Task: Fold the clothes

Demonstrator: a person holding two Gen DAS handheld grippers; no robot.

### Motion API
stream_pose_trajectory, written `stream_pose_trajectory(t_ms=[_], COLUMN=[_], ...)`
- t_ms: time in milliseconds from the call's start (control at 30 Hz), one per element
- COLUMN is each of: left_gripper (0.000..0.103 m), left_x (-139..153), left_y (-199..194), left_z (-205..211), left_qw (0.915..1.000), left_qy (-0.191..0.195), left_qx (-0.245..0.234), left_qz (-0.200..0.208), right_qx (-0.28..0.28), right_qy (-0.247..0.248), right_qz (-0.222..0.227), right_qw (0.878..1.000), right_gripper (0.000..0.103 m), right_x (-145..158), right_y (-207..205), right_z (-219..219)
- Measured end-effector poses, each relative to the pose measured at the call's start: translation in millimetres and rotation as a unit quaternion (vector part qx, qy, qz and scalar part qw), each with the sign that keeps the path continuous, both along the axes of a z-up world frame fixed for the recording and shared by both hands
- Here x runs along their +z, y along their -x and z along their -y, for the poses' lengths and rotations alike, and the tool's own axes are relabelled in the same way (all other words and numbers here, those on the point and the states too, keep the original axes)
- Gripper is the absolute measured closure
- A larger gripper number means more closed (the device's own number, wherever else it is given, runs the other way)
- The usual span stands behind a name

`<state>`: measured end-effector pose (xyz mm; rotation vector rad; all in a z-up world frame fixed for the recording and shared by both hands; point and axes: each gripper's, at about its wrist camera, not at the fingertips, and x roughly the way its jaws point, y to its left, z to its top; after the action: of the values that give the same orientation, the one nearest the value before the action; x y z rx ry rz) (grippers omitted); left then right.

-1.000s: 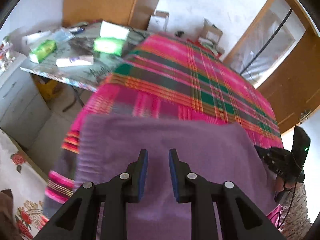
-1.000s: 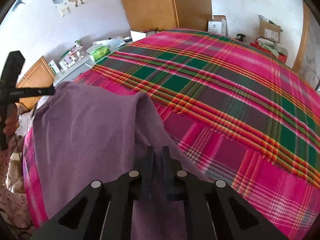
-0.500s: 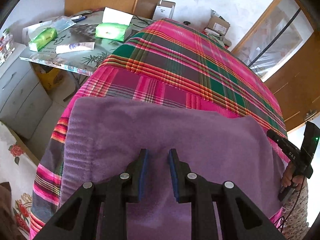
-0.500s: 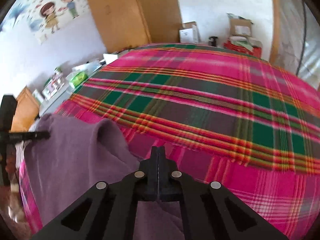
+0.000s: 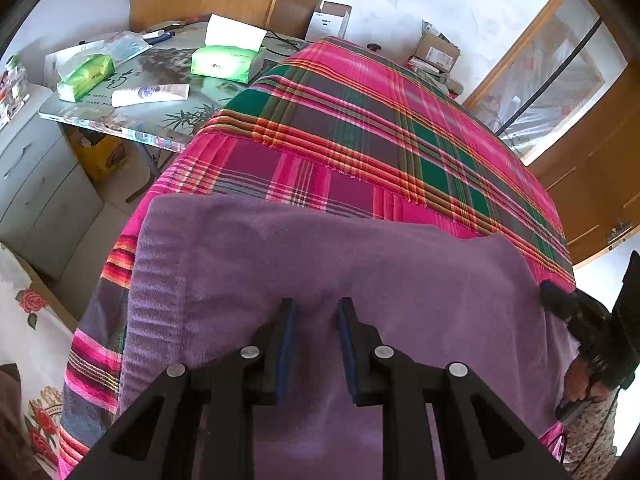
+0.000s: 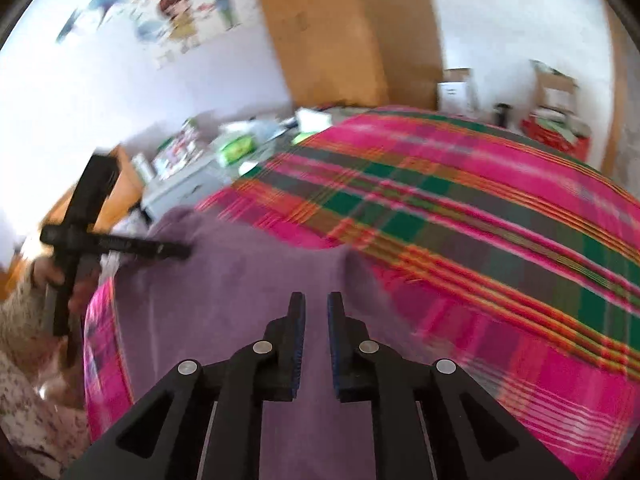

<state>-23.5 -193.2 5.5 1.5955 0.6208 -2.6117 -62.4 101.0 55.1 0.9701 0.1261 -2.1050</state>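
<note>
Lying spread across the near end of the bed [image 5: 360, 128], the purple garment [image 5: 320, 264] is resting flat on the plaid cover, its far right corner bunching up in a small peak. The right gripper [image 6: 314, 308] is opening its jaws above that side with nothing between them, so a fold looks to be finishing here. The left gripper [image 5: 314, 312] is hovering over the cloth's middle, jaws narrowly apart and gripping nothing. Judging by this, the next move is calling for both grippers to be reaching fresh edges, pinching only the top layer, and carrying it across evenly.
</note>
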Motion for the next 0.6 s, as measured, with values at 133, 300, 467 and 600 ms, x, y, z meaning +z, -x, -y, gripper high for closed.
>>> stream_pose_trajectory(t_ms=[133, 300, 467, 600], left_gripper=[0.081, 0.081, 0.081, 0.081], left_x=[0.3, -0.6, -0.6, 1.8], left_y=[0.5, 0.8, -4.9, -15.3], left_z=[-0.2, 2.5, 6.3, 13.7], left_qw=[1.0, 0.9999, 0.9996, 0.9994], left_qy=[-0.004, -0.014, -0.024, -0.028], left_qx=[-0.001, -0.002, 0.002, 0.012], left_qz=[-0.001, -0.007, -0.013, -0.018], right_qx=[-0.026, -0.049, -0.078, -0.092], right_qy=[-0.069, -0.064, -0.073, -0.068], right_qz=[0.003, 0.014, 0.004, 0.009], right_qw=[0.997, 0.997, 0.994, 0.993], right_gripper=[0.092, 0.095, 0.093, 0.092], right_x=[-24.5, -29.4, -32.2, -31.6], right_y=[9.7, 21.5, 25.9, 25.6], right_z=[16.5, 11.0, 9.7, 5.7])
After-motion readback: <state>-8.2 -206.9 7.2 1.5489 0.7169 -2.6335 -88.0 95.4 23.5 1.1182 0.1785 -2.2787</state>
